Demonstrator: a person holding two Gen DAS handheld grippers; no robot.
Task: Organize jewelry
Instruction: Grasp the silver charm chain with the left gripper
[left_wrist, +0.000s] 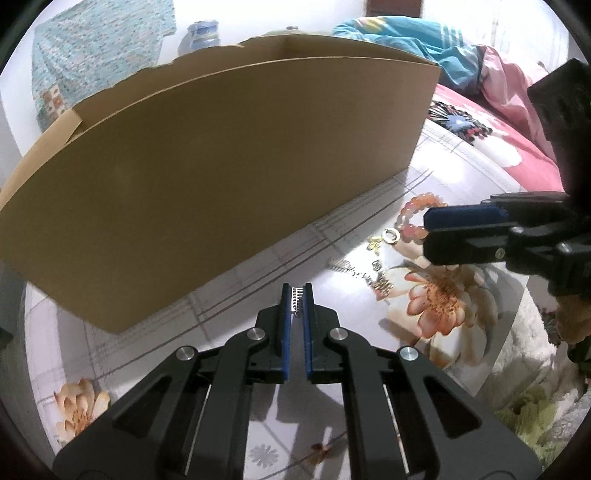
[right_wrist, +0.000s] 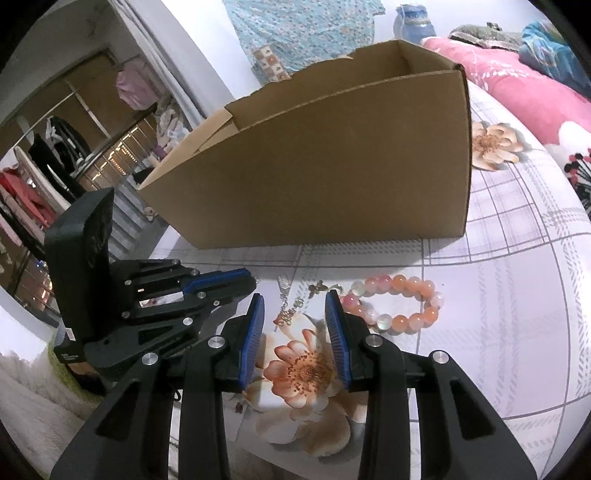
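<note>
My left gripper (left_wrist: 296, 295) is shut on a small silver comb-shaped piece (left_wrist: 295, 302), just above the bedsheet in front of the cardboard box (left_wrist: 221, 177). From the right wrist view it shows side-on at the left (right_wrist: 253, 286). A pink and orange bead bracelet (right_wrist: 399, 306) lies on the sheet, with a small ring (left_wrist: 391, 235) and a silver chain (left_wrist: 354, 271) beside it. My right gripper (right_wrist: 295, 304) stands open low over the chain and its charms (right_wrist: 291, 314), and nothing is pinched. The bracelet lies just right of its right finger (right_wrist: 334, 325).
The open cardboard box (right_wrist: 332, 166) fills the space behind the jewelry. A floral sheet (right_wrist: 517, 295) covers the bed, with pink and blue bedding (left_wrist: 480, 74) piled at the back right. A fluffy white and green rug (right_wrist: 33, 398) lies at the near edge.
</note>
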